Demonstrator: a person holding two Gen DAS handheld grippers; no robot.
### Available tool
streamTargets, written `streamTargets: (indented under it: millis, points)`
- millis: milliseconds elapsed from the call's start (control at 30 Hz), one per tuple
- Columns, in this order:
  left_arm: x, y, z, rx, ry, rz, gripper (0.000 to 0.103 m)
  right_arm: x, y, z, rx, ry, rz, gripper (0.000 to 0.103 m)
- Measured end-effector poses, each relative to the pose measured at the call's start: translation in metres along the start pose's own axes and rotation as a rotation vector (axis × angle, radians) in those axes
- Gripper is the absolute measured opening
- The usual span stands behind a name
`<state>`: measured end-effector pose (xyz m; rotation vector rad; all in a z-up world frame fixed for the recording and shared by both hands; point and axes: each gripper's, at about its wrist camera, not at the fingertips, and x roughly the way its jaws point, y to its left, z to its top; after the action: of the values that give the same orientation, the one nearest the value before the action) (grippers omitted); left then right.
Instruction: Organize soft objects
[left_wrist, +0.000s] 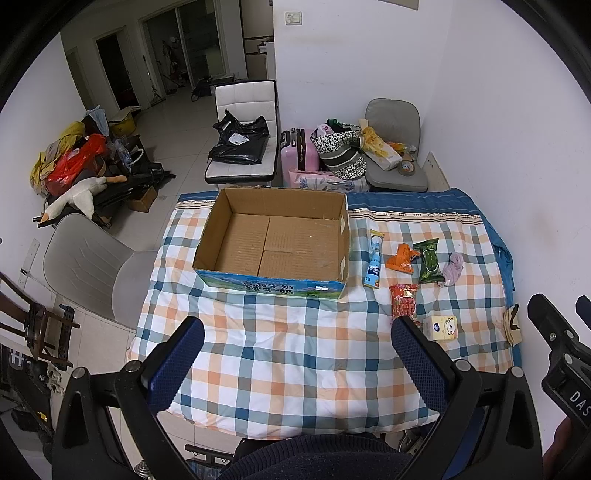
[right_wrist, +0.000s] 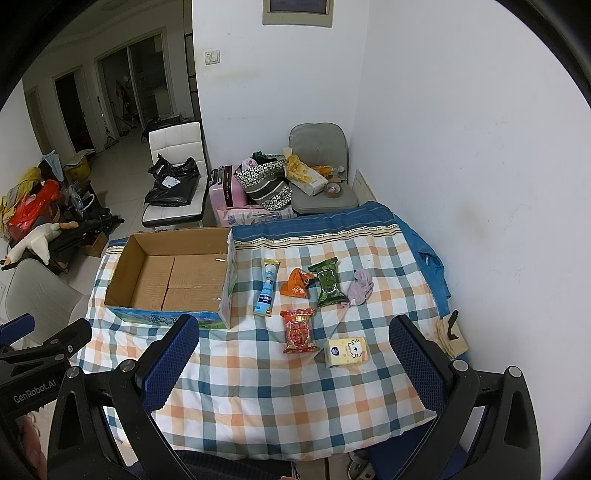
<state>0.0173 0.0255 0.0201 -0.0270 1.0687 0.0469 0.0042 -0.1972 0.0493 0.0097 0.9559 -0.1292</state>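
Hovering spread and empty, both tongs (left_wrist: 295, 354) (right_wrist: 295, 350), packets (right_wrist: 299, 330) just ahead (box (right_wrist: 125, 266) leftward).

Left finger (left_wrist: 410, 332) covers the red packet's (left_wrist: 405, 301) lower end; print on the blue tube (right_wrist: 266, 293) is too small to read.

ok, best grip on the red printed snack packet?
Take the red printed snack packet from above with the right tongs, across its narrow middle. It lies flat, long axis pointing away, with both long sides free of the yellow tissue pack.
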Motion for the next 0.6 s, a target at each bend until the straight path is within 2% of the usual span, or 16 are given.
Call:
streamTargets:
  millis: [467,600]
  points:
    - [0.0001,0.0001,-0.0007,0.000,-0.002,0.002,0.103,-0.0002,0.0007,-0.0007,0.001,-0.002,0.001,0.103]
    - [0.0009,-0.0003,-0.0012,0.005,-0.006,0.002,0.103,0.0064,-0.0038,0.0060,0.023,0.013,0.029,0.103]
